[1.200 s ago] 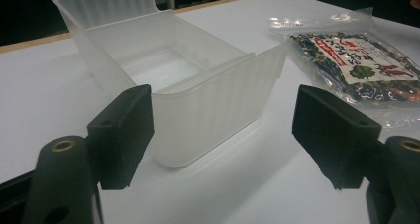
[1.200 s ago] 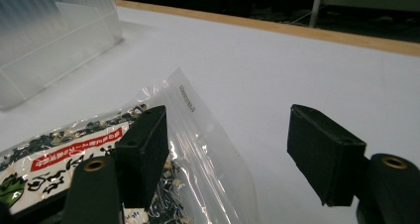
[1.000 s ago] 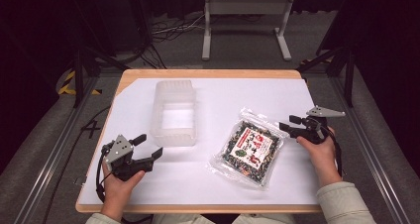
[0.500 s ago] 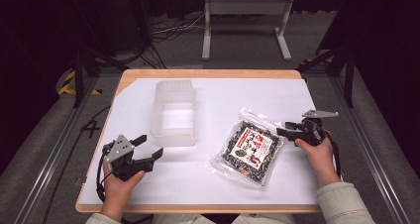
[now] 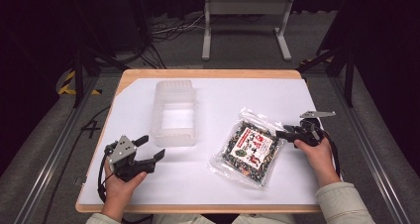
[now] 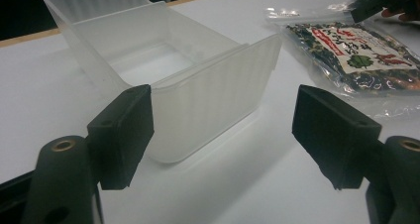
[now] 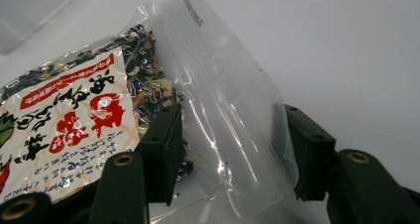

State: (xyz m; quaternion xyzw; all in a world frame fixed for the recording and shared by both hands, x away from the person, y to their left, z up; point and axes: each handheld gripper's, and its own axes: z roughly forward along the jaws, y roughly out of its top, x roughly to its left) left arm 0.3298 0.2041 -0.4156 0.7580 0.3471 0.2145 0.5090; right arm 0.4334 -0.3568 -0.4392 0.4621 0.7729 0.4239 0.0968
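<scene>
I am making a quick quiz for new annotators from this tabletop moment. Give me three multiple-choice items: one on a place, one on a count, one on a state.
1. Where does the snack bag lie relative to the clear plastic bin?
A. inside it
B. on the table, to its right
C. under it

2. How many bins stand on the table?
A. one
B. two
C. three

3. How do the left gripper jaws stand?
A. clamped on the bin
B. open, holding nothing
C. shut on the bag

Key: 1 B, bag lies flat beside it; 2 A, only one bin; 3 B, wide gap, bin beyond.

White table (image 5: 297,92), plastic tub (image 5: 174,115), snack bag (image 5: 248,147)
</scene>
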